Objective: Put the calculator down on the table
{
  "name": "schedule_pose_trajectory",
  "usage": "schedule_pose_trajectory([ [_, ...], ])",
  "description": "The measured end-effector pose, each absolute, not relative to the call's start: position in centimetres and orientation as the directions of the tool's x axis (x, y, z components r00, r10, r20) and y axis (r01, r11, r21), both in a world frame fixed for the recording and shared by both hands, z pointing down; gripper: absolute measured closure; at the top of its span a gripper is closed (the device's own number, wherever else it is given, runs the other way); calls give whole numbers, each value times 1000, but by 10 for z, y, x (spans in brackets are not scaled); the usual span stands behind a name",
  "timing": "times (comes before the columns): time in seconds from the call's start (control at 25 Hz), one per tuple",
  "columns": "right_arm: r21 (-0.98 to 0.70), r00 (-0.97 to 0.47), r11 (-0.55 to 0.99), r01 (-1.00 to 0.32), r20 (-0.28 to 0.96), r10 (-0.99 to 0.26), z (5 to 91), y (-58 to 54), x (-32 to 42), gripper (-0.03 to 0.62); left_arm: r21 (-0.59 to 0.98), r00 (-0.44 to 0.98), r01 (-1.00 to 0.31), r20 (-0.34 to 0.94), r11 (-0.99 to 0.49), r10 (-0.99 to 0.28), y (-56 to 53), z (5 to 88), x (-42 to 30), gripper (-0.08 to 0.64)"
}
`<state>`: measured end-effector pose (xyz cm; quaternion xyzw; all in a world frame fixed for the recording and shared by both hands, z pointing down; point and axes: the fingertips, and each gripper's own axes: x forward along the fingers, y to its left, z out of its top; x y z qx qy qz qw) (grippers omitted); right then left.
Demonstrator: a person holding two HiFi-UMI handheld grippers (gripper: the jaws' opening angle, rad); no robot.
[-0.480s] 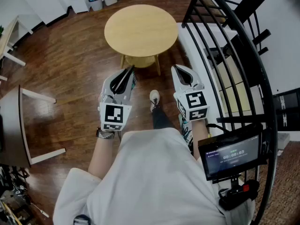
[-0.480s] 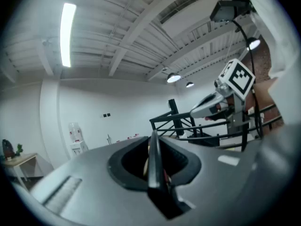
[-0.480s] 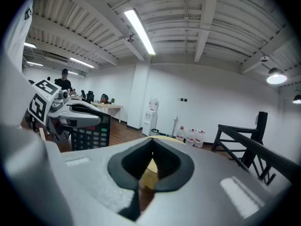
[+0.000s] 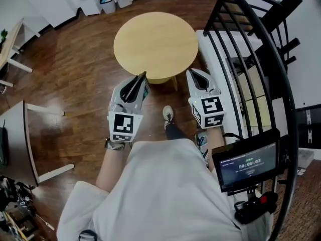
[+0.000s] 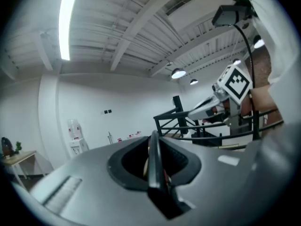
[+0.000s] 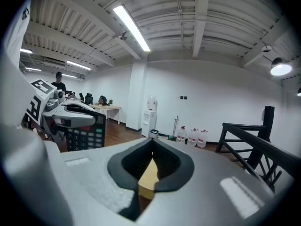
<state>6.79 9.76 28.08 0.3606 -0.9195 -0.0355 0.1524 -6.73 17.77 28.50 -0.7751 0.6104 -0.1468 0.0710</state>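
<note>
Now, in the head view, the left gripper (image 4: 138, 85) is clamping the calculator (image 4: 131, 89) on edge, its long axis pointing at 12 o'clock toward the table (image 4: 155, 44), whose near rim is lying just ahead. The right gripper (image 4: 193, 74) is hovering at its 3 o'clock, closed and empty. In the left gripper view, the calculator is standing upright between pressing pads. In the right gripper view, it is showing at 9 o'clock.

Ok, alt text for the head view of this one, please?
Seen from above, a person in a white top holds the left gripper, shut on a dark calculator turned edge-on, out toward a round pale wooden table. The right gripper is alongside it, shut and empty, over a dark wood floor.
</note>
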Motion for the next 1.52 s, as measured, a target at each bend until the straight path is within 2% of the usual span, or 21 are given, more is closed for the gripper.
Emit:
schedule_pose_trajectory([
  [0.76, 156, -747, 806, -571, 307, -589, 281, -124, 33, 591, -284, 136, -943, 145, -173, -980, -39, 269, -89, 492],
  [1.52, 104, -718, 777, -621, 321, -618, 285, -141, -16, 591, -261, 188, -939, 154, -224, -970, -71, 267, -141, 492],
])
